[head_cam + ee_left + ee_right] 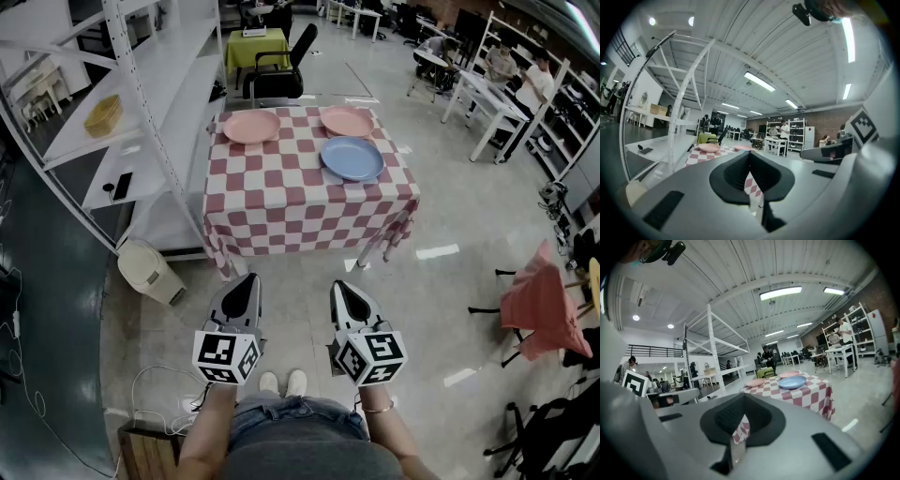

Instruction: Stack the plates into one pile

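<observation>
Currently the left hand-held gripper (246, 281) and the right hand-held gripper (342, 289) both have their jaws fully together, holding nothing, well short of the red-and-white checked cloth-covered worktop (281, 192). On it lie the round blue plate (352, 157) near the right edge, and the left round pink plate (251, 126) and right round pink plate (346, 121) at the far side, the blue just beside the right pink one. Risk: an approach with jaws together would probably push a plate towards an edge. Each plate lies flat, face up; being round, it has no long axis

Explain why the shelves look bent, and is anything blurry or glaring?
Left gripper view: wide-angle lens bows the white shelving rack; ceiling strip light blows out. Right gripper view: the right tool up close is soft, the blue plate sharper. Head view: light streaks glare on the floor.
</observation>
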The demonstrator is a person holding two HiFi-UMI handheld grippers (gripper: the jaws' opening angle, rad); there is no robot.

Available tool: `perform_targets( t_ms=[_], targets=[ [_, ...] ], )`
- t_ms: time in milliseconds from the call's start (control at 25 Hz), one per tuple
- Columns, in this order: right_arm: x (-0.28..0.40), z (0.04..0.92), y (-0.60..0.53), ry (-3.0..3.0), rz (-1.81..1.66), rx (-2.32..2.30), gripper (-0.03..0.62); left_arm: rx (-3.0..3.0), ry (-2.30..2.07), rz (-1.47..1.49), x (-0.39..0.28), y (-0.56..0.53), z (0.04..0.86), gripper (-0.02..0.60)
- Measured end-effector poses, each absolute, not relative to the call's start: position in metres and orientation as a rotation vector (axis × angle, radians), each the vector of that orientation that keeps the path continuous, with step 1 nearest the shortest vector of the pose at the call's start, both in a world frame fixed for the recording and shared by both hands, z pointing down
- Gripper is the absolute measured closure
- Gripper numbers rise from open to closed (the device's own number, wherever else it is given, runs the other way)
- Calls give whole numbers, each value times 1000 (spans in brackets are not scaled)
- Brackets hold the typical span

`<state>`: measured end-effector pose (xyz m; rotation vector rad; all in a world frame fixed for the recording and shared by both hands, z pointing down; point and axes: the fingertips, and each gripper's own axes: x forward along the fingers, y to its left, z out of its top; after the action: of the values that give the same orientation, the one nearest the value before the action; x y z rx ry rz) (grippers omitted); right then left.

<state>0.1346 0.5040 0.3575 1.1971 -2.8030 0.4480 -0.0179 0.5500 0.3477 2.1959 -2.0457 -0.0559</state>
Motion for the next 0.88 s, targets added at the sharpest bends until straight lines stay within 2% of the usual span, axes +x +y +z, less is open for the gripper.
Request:
perform_targets(
  t_ms=[880],
  targets=[
    [132,369,465,-2832,494,1131,585,2141,-2064,-44,-22,515,357,566]
  ],
)
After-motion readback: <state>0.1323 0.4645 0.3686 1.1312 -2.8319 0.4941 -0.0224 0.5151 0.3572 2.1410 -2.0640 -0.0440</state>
